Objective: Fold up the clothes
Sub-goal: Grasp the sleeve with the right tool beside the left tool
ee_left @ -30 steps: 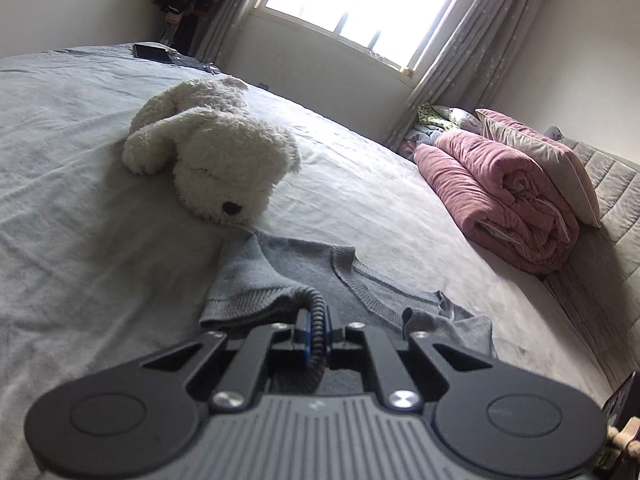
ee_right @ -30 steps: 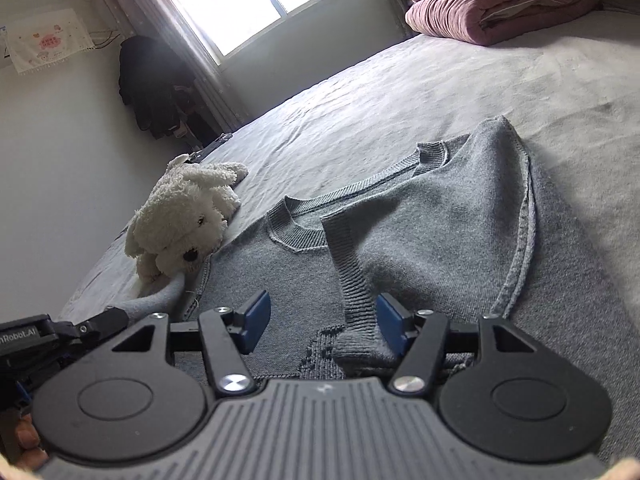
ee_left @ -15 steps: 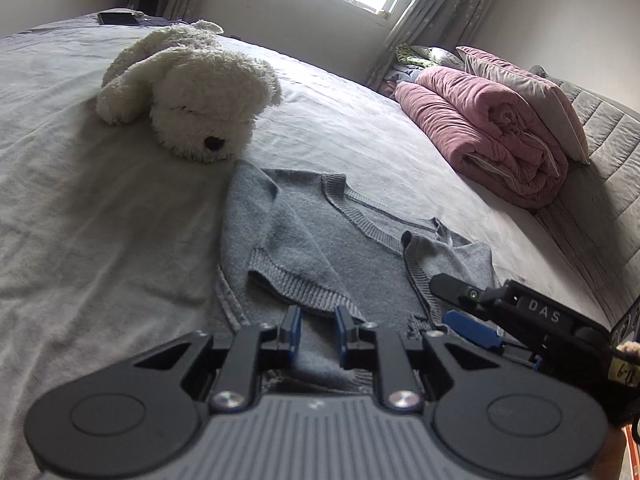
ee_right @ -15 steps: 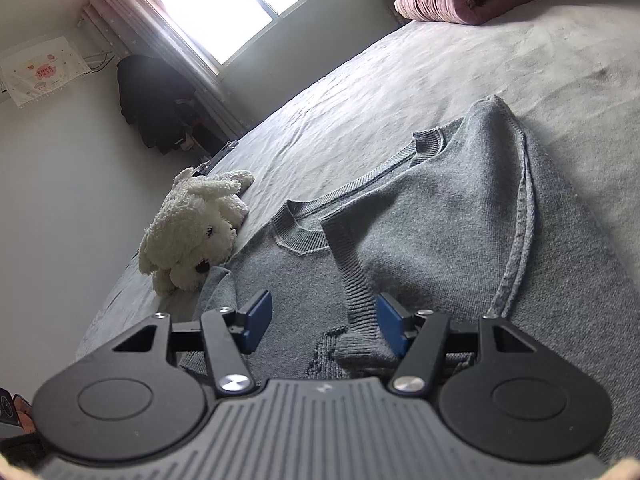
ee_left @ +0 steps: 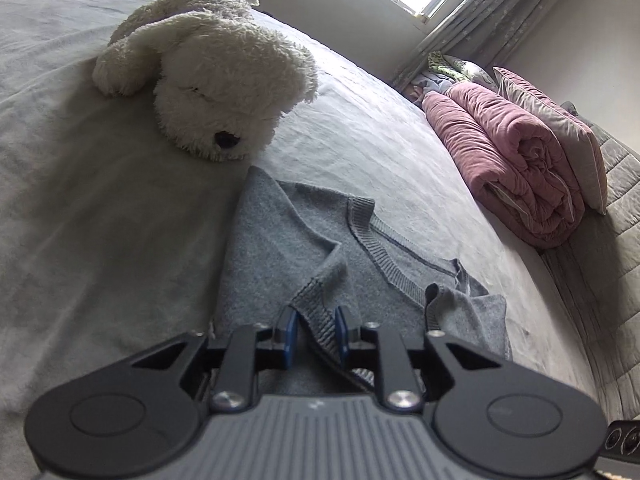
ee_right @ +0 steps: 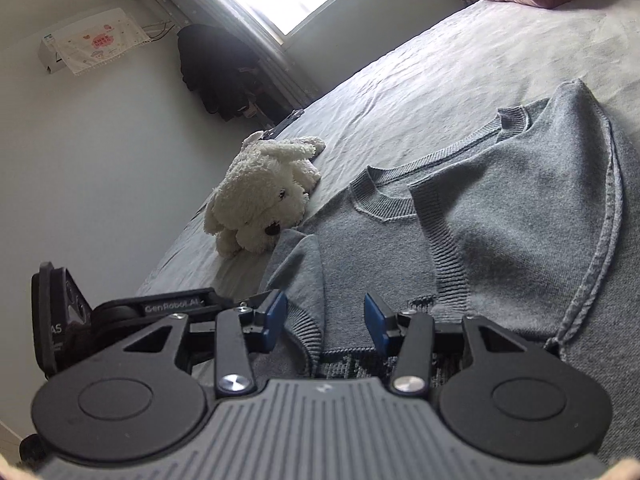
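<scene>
A grey knit sweater (ee_left: 288, 248) lies on the bed with both sleeves folded in over its body; it also shows in the right wrist view (ee_right: 520, 216). My left gripper (ee_left: 314, 334) has its blue pads partly apart, with the ribbed cuff (ee_left: 320, 316) of the left sleeve lying between them. My right gripper (ee_right: 326, 322) is open and empty, low over the sweater's lower middle. The left gripper's body (ee_right: 120, 320) shows at the left of the right wrist view.
A white plush dog (ee_left: 208, 80) lies on the grey bedsheet (ee_left: 80, 220) just beyond the sweater's left shoulder. A rolled pink quilt (ee_left: 516, 172) and a pillow (ee_left: 560, 128) lie at the far right. A window and curtains are behind.
My left gripper brought the left sleeve over the sweater body, then opened its pads from shut on the cuff. My right gripper shifted left, off the right sleeve's cuff, still open.
</scene>
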`<state>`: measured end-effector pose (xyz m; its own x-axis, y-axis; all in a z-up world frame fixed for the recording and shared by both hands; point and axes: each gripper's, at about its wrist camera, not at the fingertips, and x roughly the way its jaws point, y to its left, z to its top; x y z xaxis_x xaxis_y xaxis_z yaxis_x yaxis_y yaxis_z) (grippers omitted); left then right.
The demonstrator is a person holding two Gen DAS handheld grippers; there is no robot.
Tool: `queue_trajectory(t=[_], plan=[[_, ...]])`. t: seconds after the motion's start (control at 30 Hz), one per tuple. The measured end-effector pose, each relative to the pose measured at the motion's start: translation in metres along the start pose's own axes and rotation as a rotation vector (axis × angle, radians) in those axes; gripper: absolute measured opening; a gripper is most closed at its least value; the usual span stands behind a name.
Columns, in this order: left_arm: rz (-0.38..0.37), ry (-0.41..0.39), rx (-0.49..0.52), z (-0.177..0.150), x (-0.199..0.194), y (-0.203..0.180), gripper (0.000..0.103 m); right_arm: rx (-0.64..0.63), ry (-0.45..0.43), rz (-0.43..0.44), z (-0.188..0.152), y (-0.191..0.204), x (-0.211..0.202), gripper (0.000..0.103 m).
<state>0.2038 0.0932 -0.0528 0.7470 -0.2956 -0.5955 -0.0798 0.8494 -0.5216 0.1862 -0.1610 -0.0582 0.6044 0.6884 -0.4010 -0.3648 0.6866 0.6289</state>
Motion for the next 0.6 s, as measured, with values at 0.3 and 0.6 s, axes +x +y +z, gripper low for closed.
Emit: queue_trajectory(t=[0.3, 0.6], plan=[[-0.048, -0.043, 0.157, -0.012, -0.024, -0.023, 0.038, -0.007, 0.05, -0.026, -0.008, -0.002, 0.012, 0.049], [-0.094, -0.069, 0.595, -0.064, -0.061, -0.015, 0.05, 0.059, 0.023, -0.025, -0.008, -0.014, 0.014, 0.036]])
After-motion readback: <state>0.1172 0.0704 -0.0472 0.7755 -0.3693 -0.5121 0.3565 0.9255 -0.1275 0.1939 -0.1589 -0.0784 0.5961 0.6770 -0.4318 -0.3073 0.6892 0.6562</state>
